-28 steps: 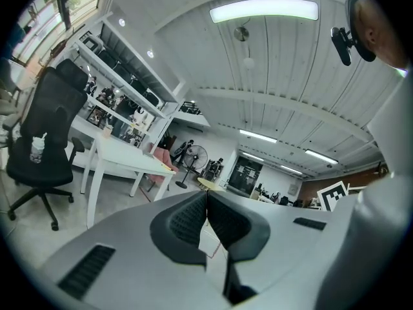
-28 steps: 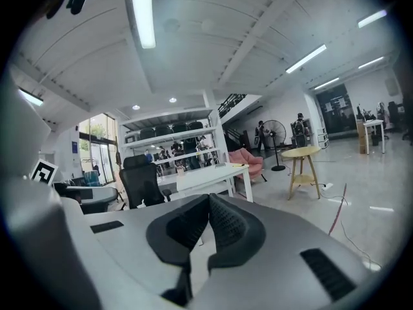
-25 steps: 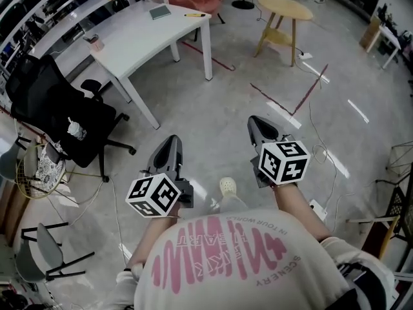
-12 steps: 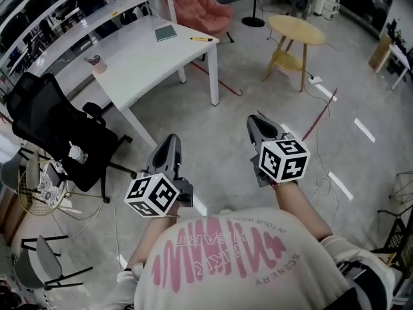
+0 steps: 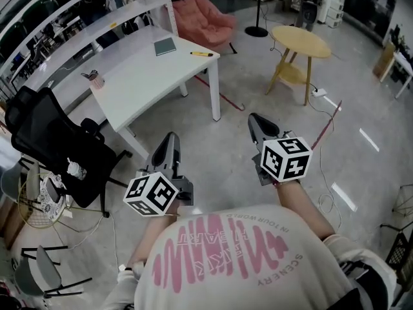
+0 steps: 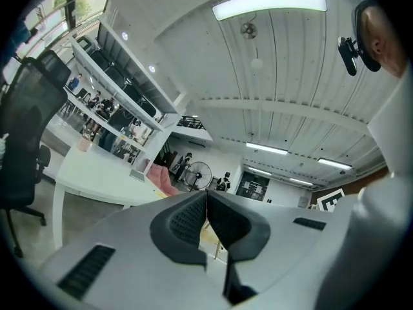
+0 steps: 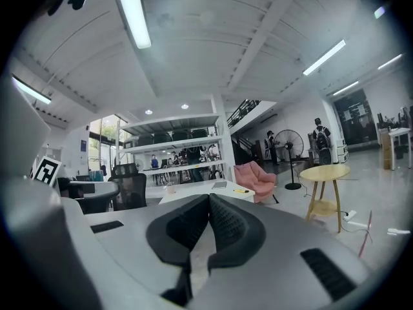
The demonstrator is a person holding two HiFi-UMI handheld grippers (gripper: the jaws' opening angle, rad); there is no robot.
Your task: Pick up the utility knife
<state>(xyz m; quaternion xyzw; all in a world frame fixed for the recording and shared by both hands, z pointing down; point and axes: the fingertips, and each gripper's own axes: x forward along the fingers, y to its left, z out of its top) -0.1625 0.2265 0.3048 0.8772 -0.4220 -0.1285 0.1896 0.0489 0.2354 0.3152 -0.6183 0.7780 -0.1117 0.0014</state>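
Both claws ride out in front of me, level and side by side, and neither carries anything. The left claw (image 6: 206, 196) has its ribbed pads pressed together with nothing between them, and the right claw (image 7: 208, 199) is likewise squeezed together on air. In the head view they sit much where they were a second ago, so it is the room that has shifted around them. The stretch of grey floor (image 5: 219, 141) between me and the white table (image 5: 148, 76) has shrunk. The table's near corner has slid down the head view toward the claw tips, which I read as me walking up to it.

Toward the table's far edge lies what I take to be the utility knife (image 5: 201, 54), a slim yellow thing near a teal notebook (image 5: 165, 46). A cup (image 5: 97, 80) stands well apart from both at the left end. The right gripper view catches the same yellow sliver, small, past its own tips. Beyond the table are a pink armchair (image 5: 203, 18) and a round wooden side table (image 5: 303, 41).

For the task, this is approach only. The knife lies untouched and well apart from either claw. I judge I must close the remaining floor and spread one claw before reaching in.
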